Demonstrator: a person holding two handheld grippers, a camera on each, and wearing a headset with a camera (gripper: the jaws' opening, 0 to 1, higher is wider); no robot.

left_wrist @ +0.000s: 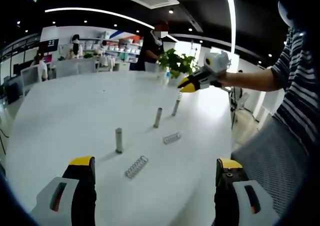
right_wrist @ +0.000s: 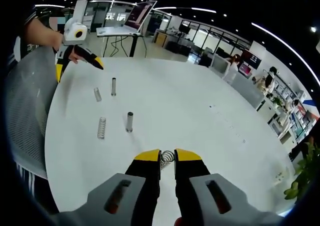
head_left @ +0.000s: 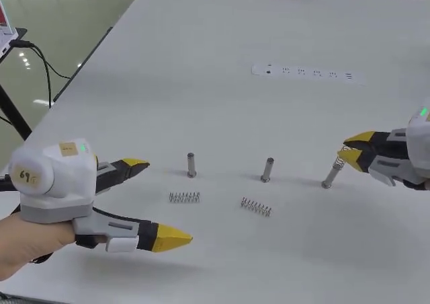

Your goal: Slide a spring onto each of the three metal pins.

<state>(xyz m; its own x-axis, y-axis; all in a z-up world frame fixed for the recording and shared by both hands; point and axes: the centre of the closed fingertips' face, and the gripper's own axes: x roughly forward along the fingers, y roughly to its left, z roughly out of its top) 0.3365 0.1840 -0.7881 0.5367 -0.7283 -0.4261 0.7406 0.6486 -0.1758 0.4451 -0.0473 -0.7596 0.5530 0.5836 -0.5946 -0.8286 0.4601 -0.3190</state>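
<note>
Wide white table (head_left: 269,21) beneath everything, seen from its near side in the head view; at the near left, left tongs (head_left: 163,200) in a hand (head_left: 27,245), hovering just above the surface, yellow tips spread wide apart, gripping nothing; at the right edge, right tongs (head_left: 343,152), yellow tips pressed nearly together, pinching the held spring (head_left: 342,158) between them; far across the table, a long flat white power strip (head_left: 302,72), well apart from the work. Across the middle, a row of three short metal pins, all standing on end: left pin (head_left: 191,165), middle pin (head_left: 267,170), right pin (head_left: 330,175); left and middle pins bare; right pin just under the right tongs, with the held spring at its top end; around the pin or only touching it, cannot tell. Just in front of the row, two loose springs lying flat on the table: left spring (head_left: 184,197) near the left pin, middle spring (head_left: 256,207) near the middle pin, each apart from its pin.
</note>
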